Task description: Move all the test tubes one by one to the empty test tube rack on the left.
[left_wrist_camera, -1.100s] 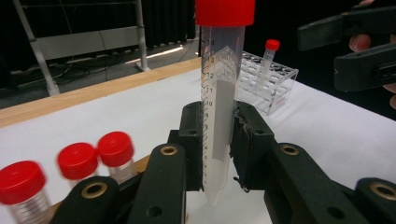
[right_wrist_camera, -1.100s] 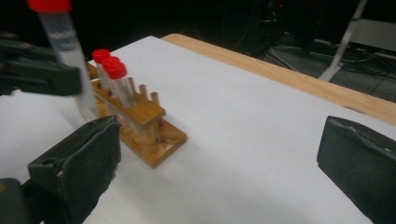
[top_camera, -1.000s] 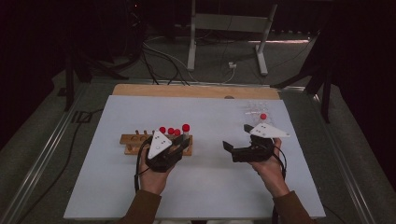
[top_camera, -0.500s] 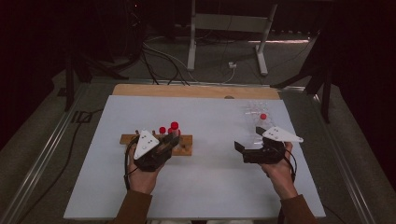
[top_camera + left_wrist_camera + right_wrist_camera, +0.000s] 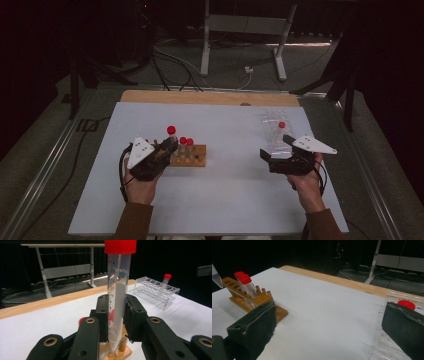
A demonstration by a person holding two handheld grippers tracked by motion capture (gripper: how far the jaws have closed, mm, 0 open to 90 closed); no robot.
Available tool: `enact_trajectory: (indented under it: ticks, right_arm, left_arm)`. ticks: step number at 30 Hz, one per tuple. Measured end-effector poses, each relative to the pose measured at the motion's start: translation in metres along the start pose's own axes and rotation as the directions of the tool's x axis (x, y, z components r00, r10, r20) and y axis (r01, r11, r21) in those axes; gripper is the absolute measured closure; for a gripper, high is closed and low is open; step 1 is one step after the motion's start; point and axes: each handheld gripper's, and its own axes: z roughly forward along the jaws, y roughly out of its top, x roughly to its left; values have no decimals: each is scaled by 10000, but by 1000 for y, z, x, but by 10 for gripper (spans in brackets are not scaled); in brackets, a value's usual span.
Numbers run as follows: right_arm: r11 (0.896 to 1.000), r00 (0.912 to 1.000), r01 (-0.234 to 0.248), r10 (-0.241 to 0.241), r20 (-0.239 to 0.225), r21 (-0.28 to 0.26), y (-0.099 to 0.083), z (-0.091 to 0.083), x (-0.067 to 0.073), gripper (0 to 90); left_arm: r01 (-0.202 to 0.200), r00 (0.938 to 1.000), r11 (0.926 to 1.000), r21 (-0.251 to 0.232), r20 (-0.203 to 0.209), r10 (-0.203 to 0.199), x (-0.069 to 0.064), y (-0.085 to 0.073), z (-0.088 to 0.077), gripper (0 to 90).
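Note:
My left gripper (image 5: pixel 169 148) (image 5: pixel 117 312) is shut on a clear graduated tube (image 5: pixel 119 285) with a red cap (image 5: pixel 171 130), held upright. Its pointed tip hangs just over the left end of the wooden rack (image 5: pixel 195 159) (image 5: pixel 126 352). Two more red-capped tubes (image 5: pixel 186 142) (image 5: pixel 245 282) stand in that rack (image 5: pixel 262 300). My right gripper (image 5: pixel 276 148) (image 5: pixel 332 325) is open and holds nothing, its pads (image 5: pixel 259 323) far apart. It sits just in front of the clear plastic rack (image 5: pixel 272 120) (image 5: pixel 393 297), which holds one red-capped tube (image 5: pixel 282 125) (image 5: pixel 166 281).
The white table top (image 5: pixel 225 200) has a wooden strip (image 5: pixel 200 97) along its far edge. Beyond it are a metal stand's legs (image 5: pixel 240 30) and cables on the dark floor. A metal rail (image 5: pixel 45 165) runs along the table's left side.
My left gripper has carried the tube leftwards and slightly up, to the rack's left end. My right gripper has shifted right, closer to the clear rack.

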Motion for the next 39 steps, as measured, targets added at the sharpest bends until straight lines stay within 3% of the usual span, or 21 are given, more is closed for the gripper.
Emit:
enact_trajectory:
  ticks: [14,26,39]
  right_arm:
    - [9998,9999,-146,147,40,-162,1,-4,-4,0]
    - [9996,9998,-209,210,67,-216,1,-6,-7,0]
    - [9994,9998,-196,197,46,-288,1,-7,-6,0]
  left_arm:
    - [-23,9975,10000,72,-701,28,18,-8,2,759]
    - [-167,9931,9996,232,-1159,193,24,-14,7,760]
    - [34,9883,9996,263,-1527,7,33,-22,12,759]
